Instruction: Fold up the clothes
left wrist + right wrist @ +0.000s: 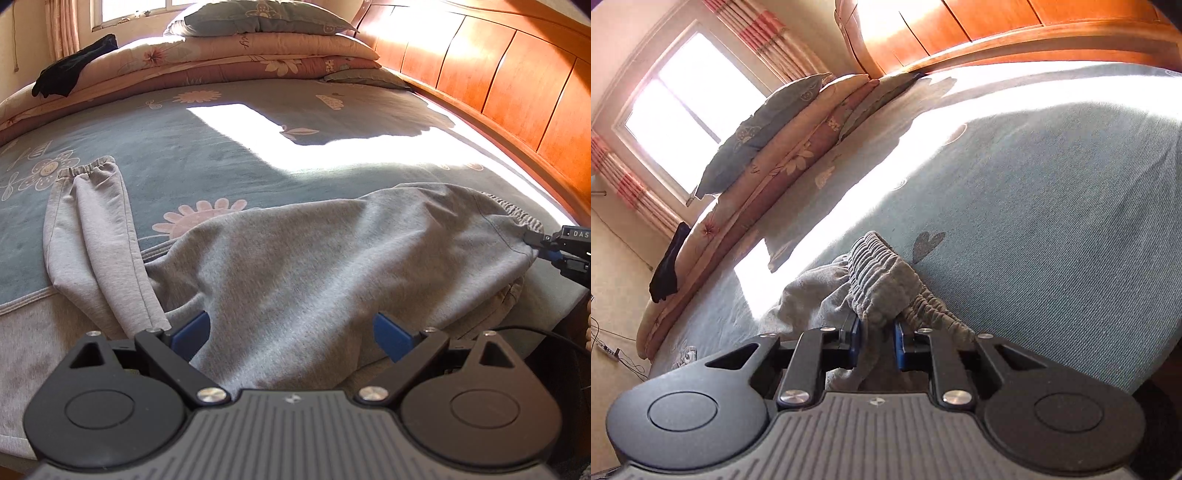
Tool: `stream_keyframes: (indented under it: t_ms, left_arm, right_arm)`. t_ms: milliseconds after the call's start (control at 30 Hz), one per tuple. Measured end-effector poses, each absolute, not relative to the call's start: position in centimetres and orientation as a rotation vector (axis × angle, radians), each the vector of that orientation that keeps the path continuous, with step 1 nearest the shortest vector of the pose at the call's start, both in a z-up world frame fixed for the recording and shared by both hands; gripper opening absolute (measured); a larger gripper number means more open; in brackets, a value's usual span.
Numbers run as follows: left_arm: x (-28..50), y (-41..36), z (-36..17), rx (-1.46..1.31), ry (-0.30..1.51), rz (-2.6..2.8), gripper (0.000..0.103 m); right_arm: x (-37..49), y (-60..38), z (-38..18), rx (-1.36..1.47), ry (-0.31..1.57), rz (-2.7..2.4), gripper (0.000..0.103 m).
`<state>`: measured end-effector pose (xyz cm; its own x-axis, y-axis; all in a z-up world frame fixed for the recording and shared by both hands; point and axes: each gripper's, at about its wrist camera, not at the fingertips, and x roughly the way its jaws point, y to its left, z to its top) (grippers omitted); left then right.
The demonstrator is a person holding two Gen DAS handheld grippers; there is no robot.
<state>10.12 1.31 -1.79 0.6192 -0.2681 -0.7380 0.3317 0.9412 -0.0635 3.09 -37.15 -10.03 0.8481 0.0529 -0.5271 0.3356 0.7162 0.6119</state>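
Nearest, the left gripper [291, 334] hovers with fingers wide over the grey sweatpants [280, 258] spread on the bed [221, 147], while the right gripper [877, 341] pinches their elastic waistband [882, 273] (bunched between narrow fingers), folded quilts [229, 55] stacked beyond.

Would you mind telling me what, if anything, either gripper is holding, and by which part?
The right gripper holds the grey sweatpants by the elastic waistband. The left gripper is open above the fabric and holds nothing.
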Motion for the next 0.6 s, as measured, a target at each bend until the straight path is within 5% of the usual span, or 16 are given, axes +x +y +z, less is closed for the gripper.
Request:
stream_keyframes:
  t_ms: [600]
  left_arm:
    - [10.7, 7.3, -1.6, 0.135, 0.699, -0.195, 0.095]
  right_arm:
    - [1.6, -34.6, -8.1, 0.579, 0.627, -0.21, 0.044]
